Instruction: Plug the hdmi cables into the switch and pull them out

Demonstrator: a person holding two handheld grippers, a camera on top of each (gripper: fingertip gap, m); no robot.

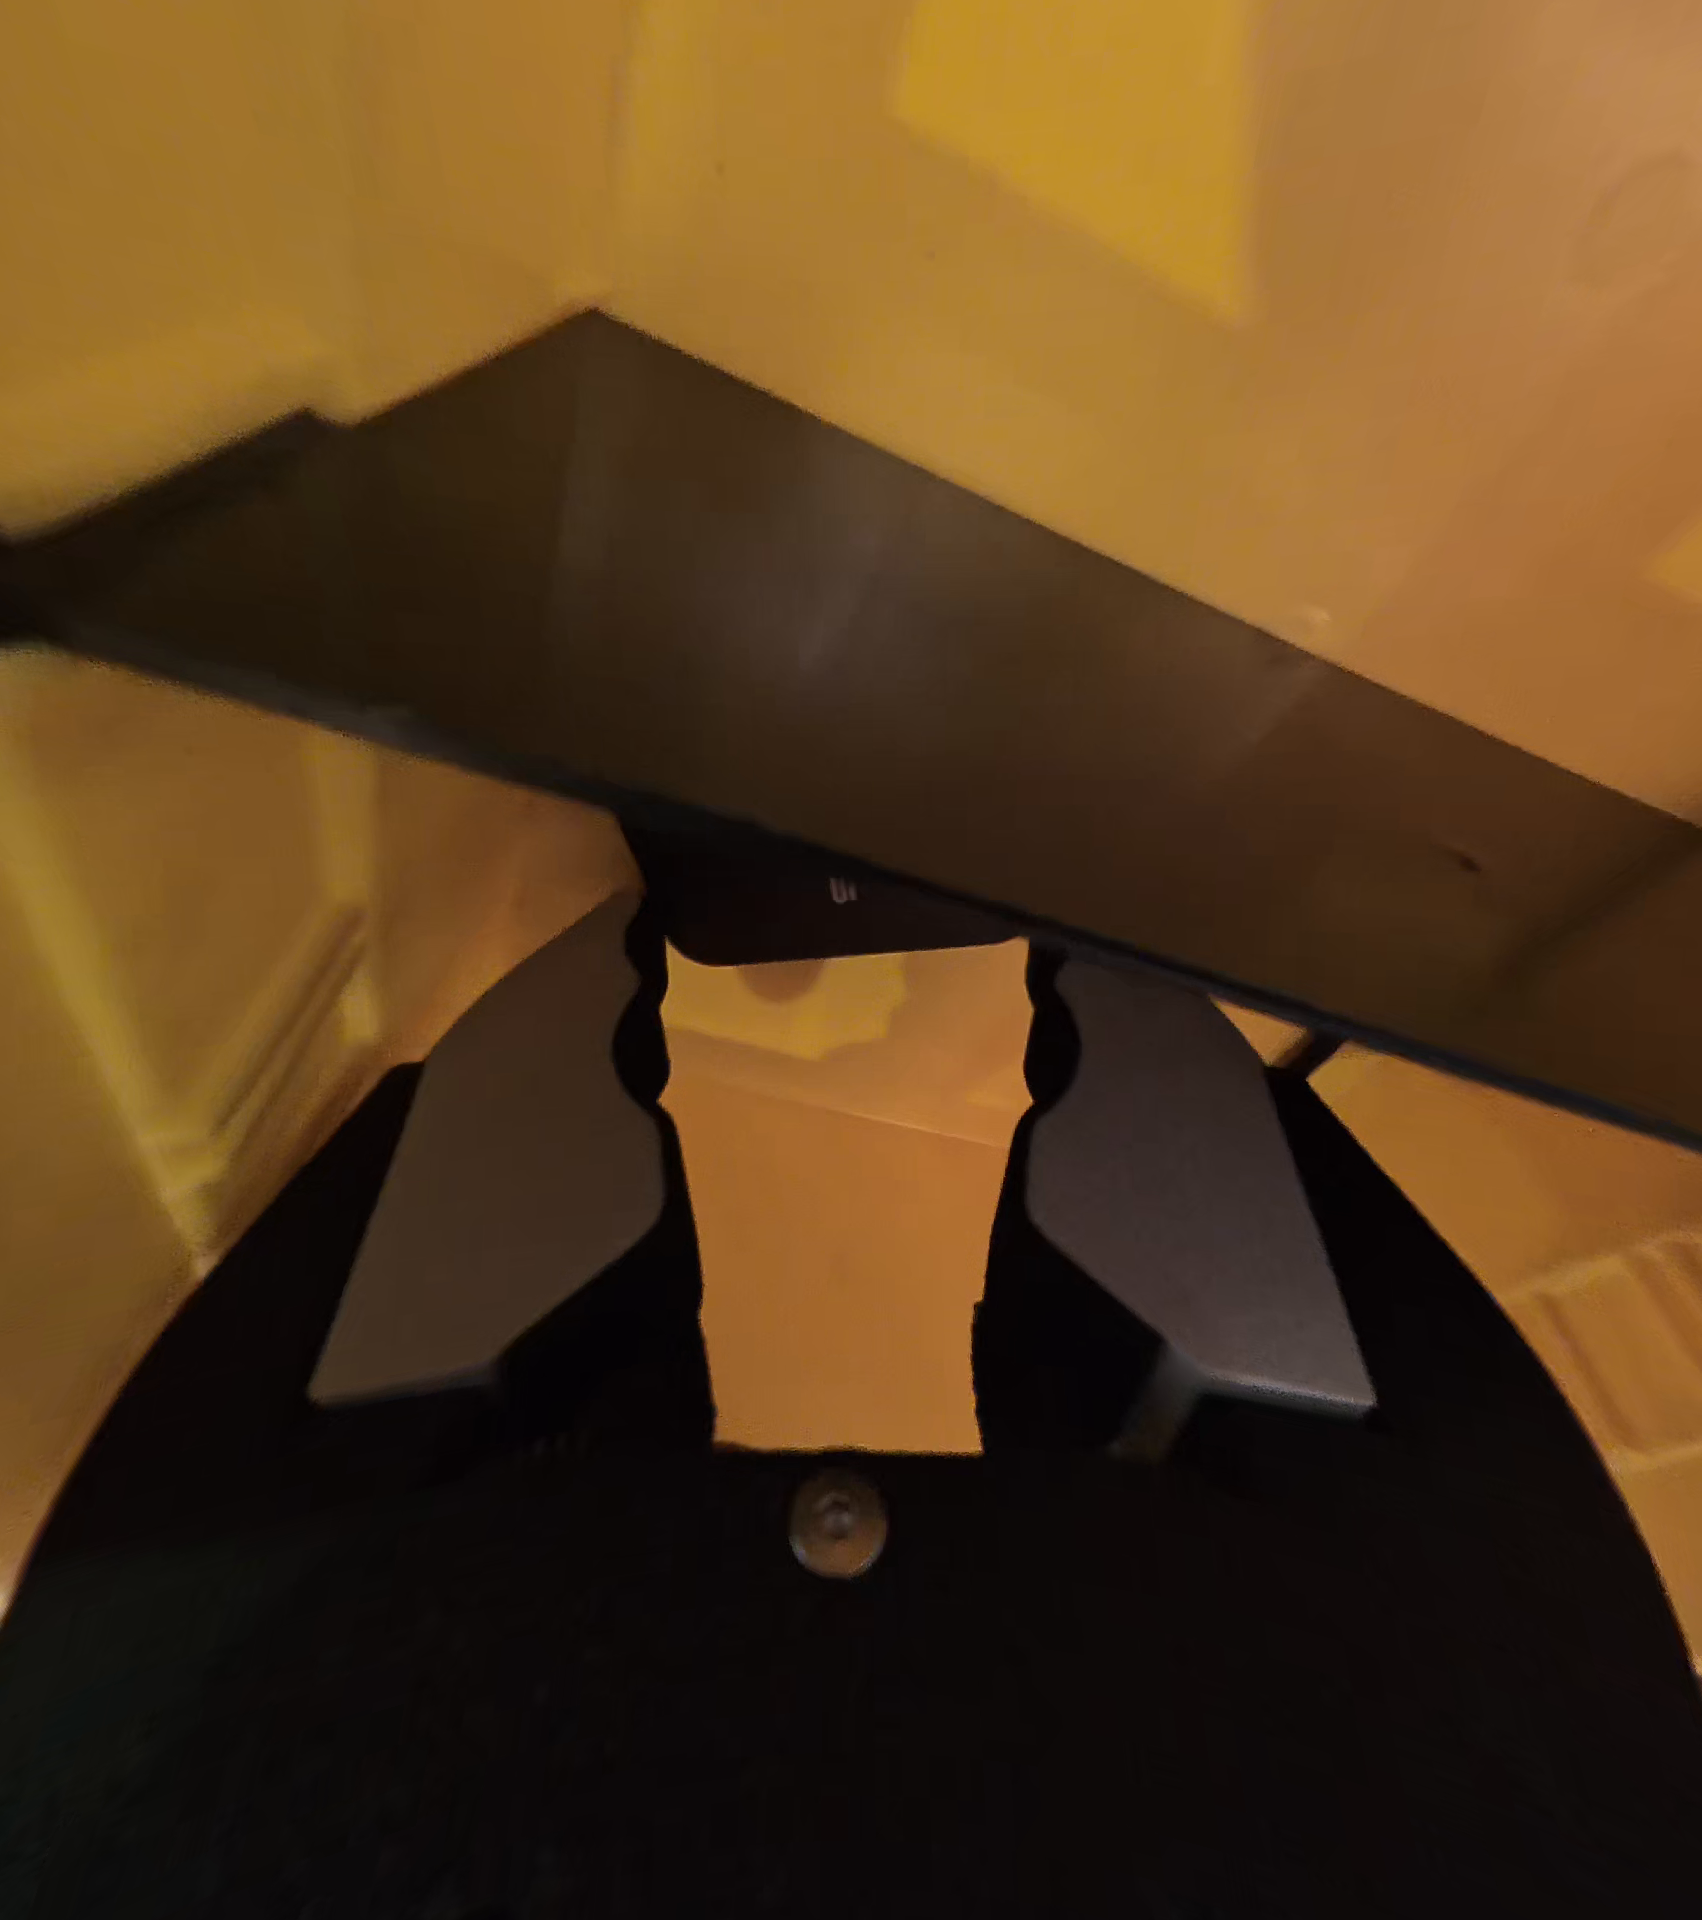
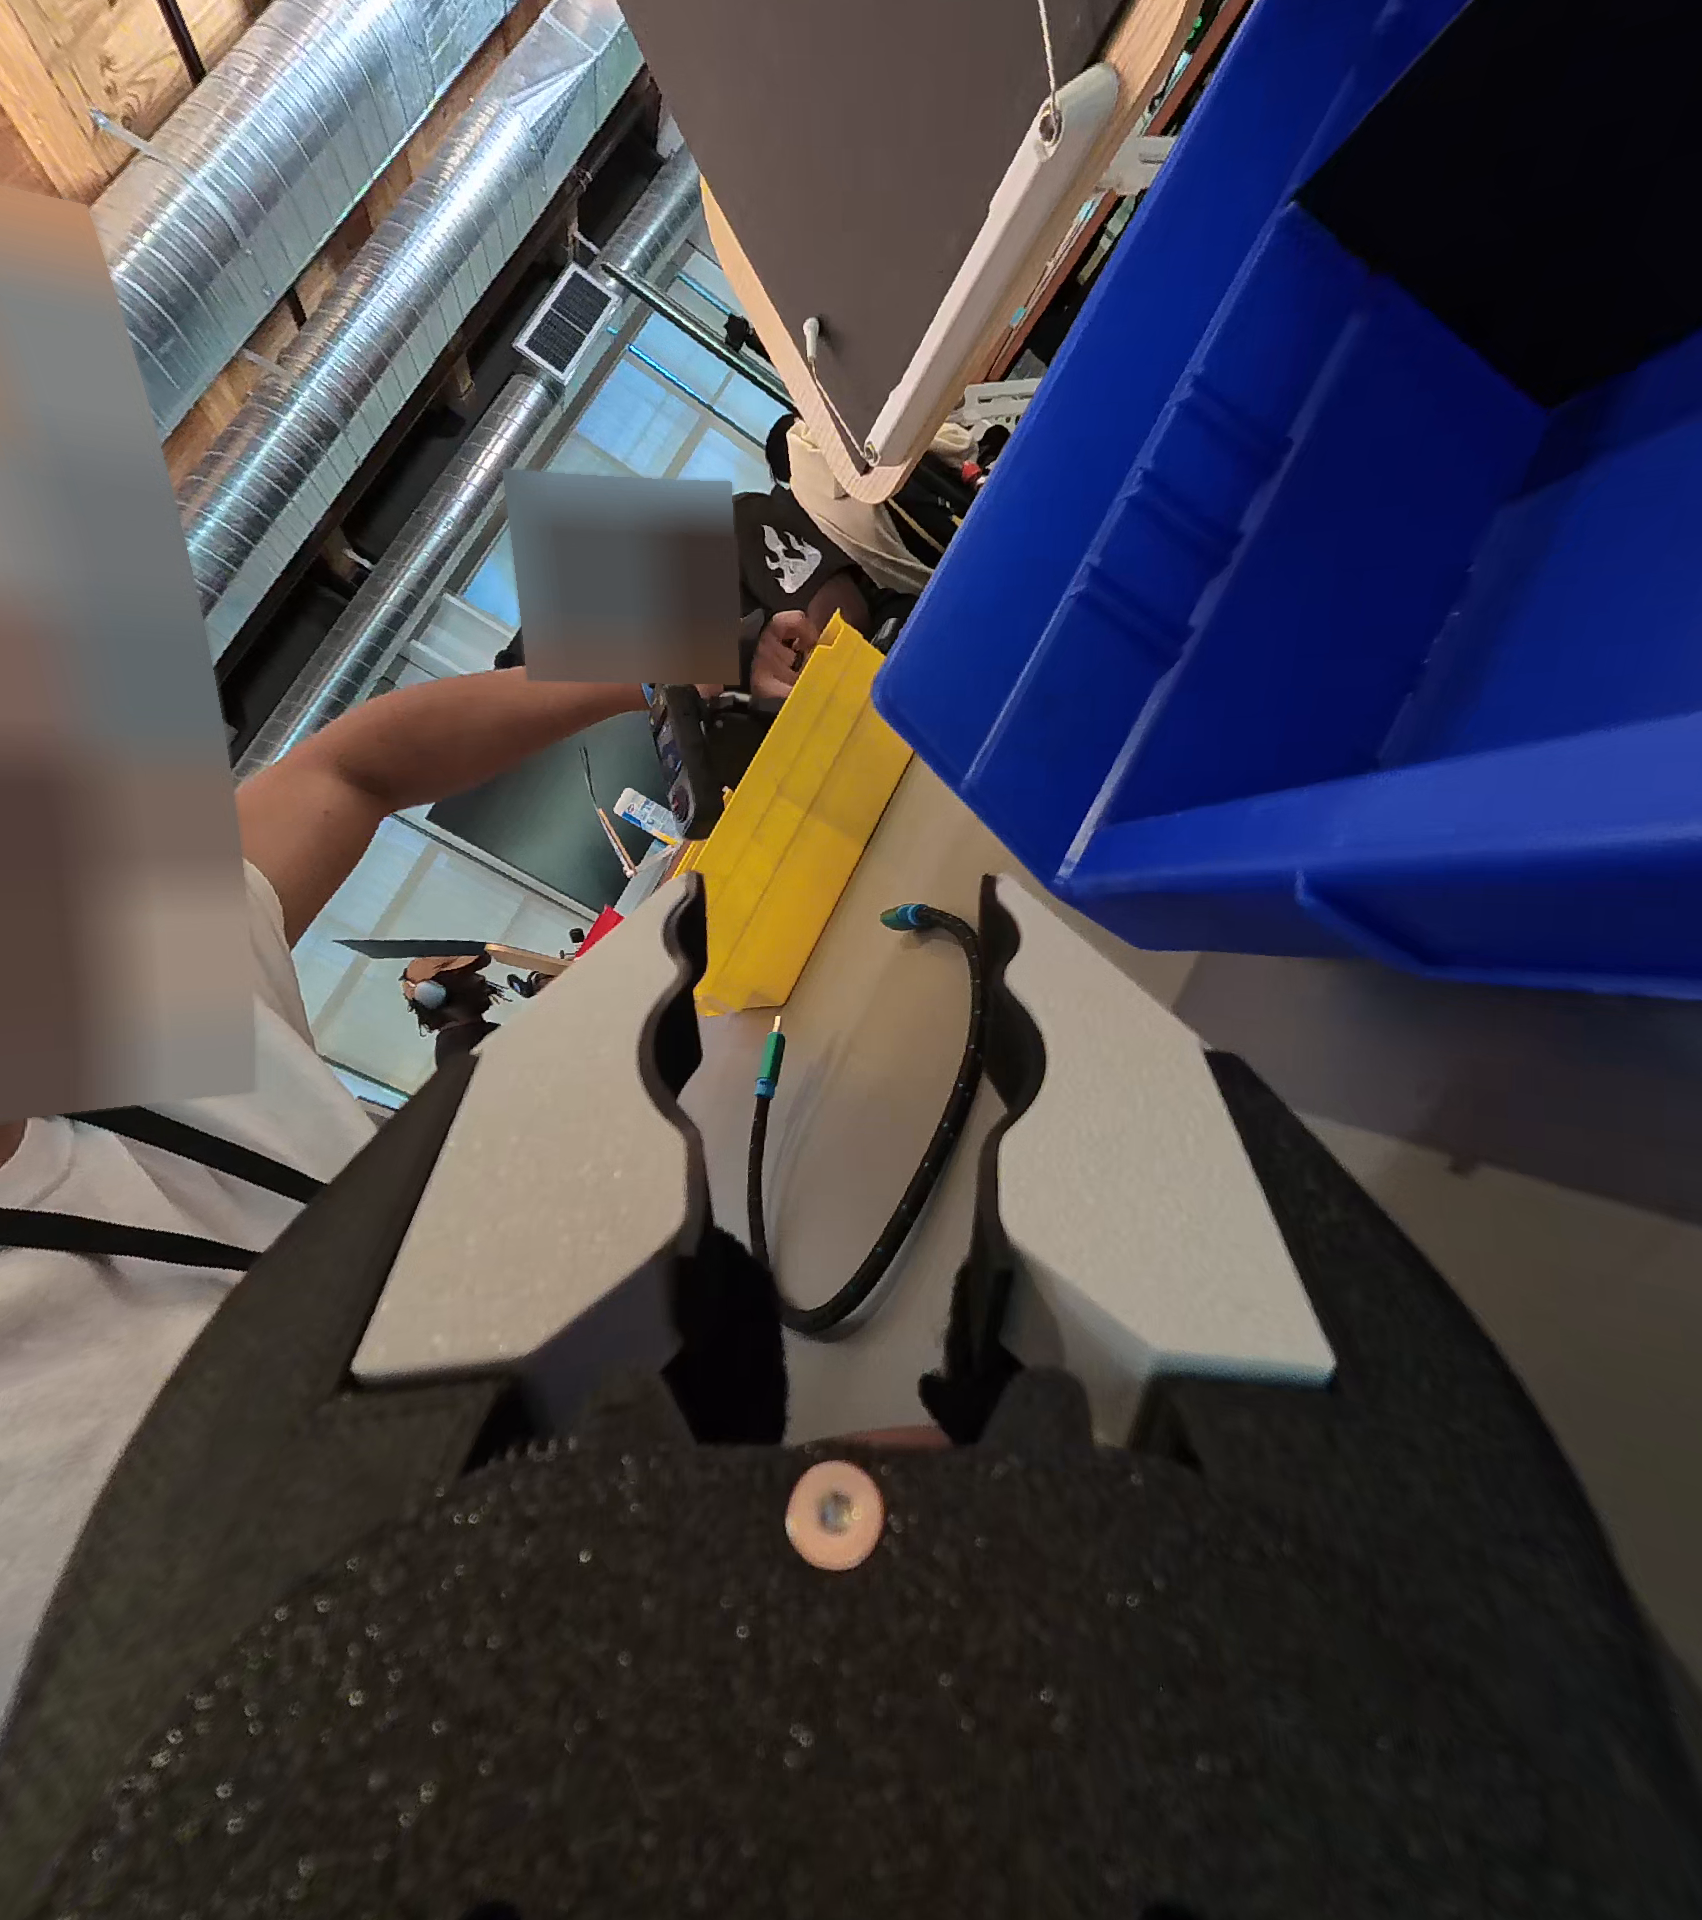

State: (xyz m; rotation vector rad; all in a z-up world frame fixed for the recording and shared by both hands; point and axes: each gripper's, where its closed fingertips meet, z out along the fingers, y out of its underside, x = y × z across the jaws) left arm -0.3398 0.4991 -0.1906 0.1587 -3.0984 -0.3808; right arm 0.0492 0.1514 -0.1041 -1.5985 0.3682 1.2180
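In the left wrist view a flat black box, the switch [image 1: 826, 644], hangs tilted and blurred inside a yellow bin [image 1: 1034, 260]. A dark block [image 1: 805, 899] on its near edge sits between my left gripper's [image 1: 842, 940] fingertips, which press on both its sides. A thin dark cable [image 1: 1306, 1047] shows under the box at the right. In the right wrist view my right gripper [image 2: 842, 904] is open and empty above a grey table [image 2: 826, 1195]. A short black braided cable [image 2: 940, 1132] with a green plug [image 2: 767, 1060] and a teal end [image 2: 904, 916] lies curved between the fingers.
A large blue bin [image 2: 1398, 675] stands close on the right of the right gripper. A yellow bin [image 2: 805, 810] lies ahead on the table. A person in a light shirt [image 2: 47, 1351] is at the left, an arm [image 2: 431, 738] stretched towards the yellow bin.
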